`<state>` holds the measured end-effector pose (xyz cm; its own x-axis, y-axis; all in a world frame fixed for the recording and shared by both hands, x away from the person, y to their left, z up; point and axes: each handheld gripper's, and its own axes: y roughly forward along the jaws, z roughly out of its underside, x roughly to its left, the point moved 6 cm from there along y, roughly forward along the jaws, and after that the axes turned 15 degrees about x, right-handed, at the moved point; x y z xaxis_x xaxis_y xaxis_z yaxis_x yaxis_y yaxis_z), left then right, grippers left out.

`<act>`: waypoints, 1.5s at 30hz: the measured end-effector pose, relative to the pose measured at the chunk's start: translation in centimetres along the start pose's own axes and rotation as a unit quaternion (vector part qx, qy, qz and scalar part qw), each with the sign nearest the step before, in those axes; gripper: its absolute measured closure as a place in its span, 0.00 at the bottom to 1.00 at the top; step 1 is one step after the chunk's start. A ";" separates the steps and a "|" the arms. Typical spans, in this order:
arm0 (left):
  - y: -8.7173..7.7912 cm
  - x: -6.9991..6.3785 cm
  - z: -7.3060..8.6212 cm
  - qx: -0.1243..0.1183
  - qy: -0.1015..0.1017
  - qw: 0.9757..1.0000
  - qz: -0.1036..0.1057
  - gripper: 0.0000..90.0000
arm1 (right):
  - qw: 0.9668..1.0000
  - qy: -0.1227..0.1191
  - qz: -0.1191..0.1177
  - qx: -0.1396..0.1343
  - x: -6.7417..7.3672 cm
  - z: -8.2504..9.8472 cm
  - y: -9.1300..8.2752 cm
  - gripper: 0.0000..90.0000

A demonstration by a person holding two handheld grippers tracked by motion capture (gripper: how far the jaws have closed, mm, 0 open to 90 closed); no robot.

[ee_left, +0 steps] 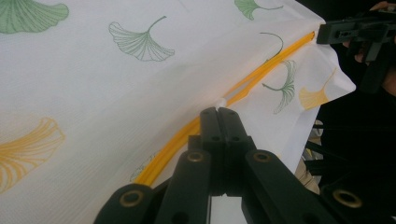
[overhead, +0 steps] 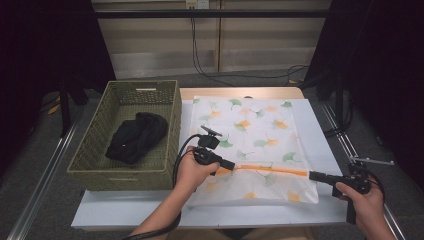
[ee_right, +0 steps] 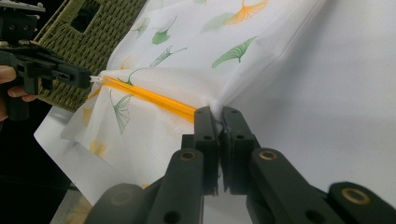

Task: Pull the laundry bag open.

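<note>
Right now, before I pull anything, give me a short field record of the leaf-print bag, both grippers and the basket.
bag: white mesh zip bag with green and orange leaf print, lying flat on the white table top
zipper: orange zipper, running across the bag's near part
left gripper: left gripper shut on the white zipper pull at the zipper's left end
right gripper: right gripper shut on the bag's right edge at the zipper's end
basket: green woven basket left of the bag, holding black cloth
</note>
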<state>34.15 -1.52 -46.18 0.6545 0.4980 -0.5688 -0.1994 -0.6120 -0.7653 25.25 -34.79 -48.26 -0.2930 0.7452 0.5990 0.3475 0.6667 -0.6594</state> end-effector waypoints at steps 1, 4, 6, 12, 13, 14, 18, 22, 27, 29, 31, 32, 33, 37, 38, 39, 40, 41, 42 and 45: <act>-0.2 0.0 0.0 -0.001 -0.004 1.000 0.001 1.00 | 1.000 -0.001 0.000 -0.001 0.0 0.0 0.0 0.96; -0.6 0.2 0.1 -0.006 -0.012 1.000 -0.003 1.00 | 1.000 0.003 -0.003 0.001 0.0 0.1 -0.1 0.96; -0.9 0.3 0.3 -0.003 -0.010 1.000 -0.008 1.00 | 1.000 0.002 -0.001 0.001 -0.1 0.1 -0.1 0.96; -1.7 0.5 0.4 -0.006 -0.014 1.000 -0.011 1.00 | 1.000 0.004 0.000 0.002 -0.1 0.1 -0.1 0.96; -2.0 0.7 0.5 -0.002 -0.007 1.000 -0.017 1.00 | 1.000 0.004 -0.002 0.001 -0.1 0.1 -0.1 0.96; -2.1 0.6 0.5 -0.005 -0.015 1.000 -0.014 1.00 | 1.000 0.003 0.000 0.001 -0.1 0.1 -0.1 0.96; -2.6 0.9 0.8 0.005 -0.003 1.000 -0.026 1.00 | 1.000 0.003 -0.002 0.002 -0.1 0.1 -0.1 0.96; -3.0 0.9 0.8 -0.004 -0.015 1.000 -0.019 1.00 | 1.000 0.005 -0.001 0.000 -0.1 0.1 -0.1 0.96; -3.4 0.9 0.9 -0.003 -0.016 1.000 -0.022 1.00 | 1.000 0.001 -0.005 0.000 0.0 0.1 -0.1 0.96; -3.5 0.8 1.0 -0.002 -0.019 0.999 -0.029 1.00 | 1.000 -0.004 -0.002 -0.003 0.0 0.0 -0.1 0.96; -3.5 0.7 0.9 -0.010 -0.026 0.999 -0.027 1.00 | 1.000 -0.001 -0.004 -0.001 0.0 0.1 -0.1 0.96; -3.6 0.7 0.9 -0.006 -0.025 0.999 -0.027 1.00 | 1.000 -0.002 -0.003 -0.001 0.0 0.1 -0.1 0.96; -3.9 1.0 1.1 0.009 -0.006 0.999 -0.033 1.00 | 1.000 -0.001 -0.005 -0.003 0.0 0.1 -0.2 0.96; -4.3 1.0 1.2 -0.002 -0.018 0.999 -0.036 1.00 | 1.000 0.001 -0.006 -0.002 0.0 0.1 -0.2 0.96; -4.4 1.2 1.3 0.003 -0.012 0.999 -0.041 1.00 | 1.000 0.002 -0.005 -0.002 -0.1 0.1 -0.3 0.96; -4.4 1.1 1.2 -0.013 -0.028 0.999 -0.031 1.00 | 1.000 0.002 -0.006 -0.003 -0.1 0.1 -0.3 0.96; -4.7 1.4 1.5 0.008 -0.010 0.999 -0.037 1.00 | 1.000 0.002 -0.007 -0.004 -0.1 0.1 -0.3 0.96; -4.8 1.4 1.5 0.006 -0.006 0.999 -0.041 1.00 | 1.000 0.003 -0.007 -0.005 -0.1 0.1 -0.3 0.96; -4.7 0.9 1.3 -0.015 -0.033 0.999 -0.035 1.00 | 1.000 0.002 -0.007 -0.004 -0.1 0.1 -0.3 0.96; -5.0 1.2 1.7 0.011 -0.009 0.999 -0.040 1.00 | 1.000 0.002 -0.005 -0.002 0.0 0.1 -0.2 0.96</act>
<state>34.73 3.17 -43.52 0.6554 0.5568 -0.5103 -0.1631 -0.5554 -0.8154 25.11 -34.95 -48.20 -0.2922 0.7386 0.6076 0.3478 0.6739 -0.6519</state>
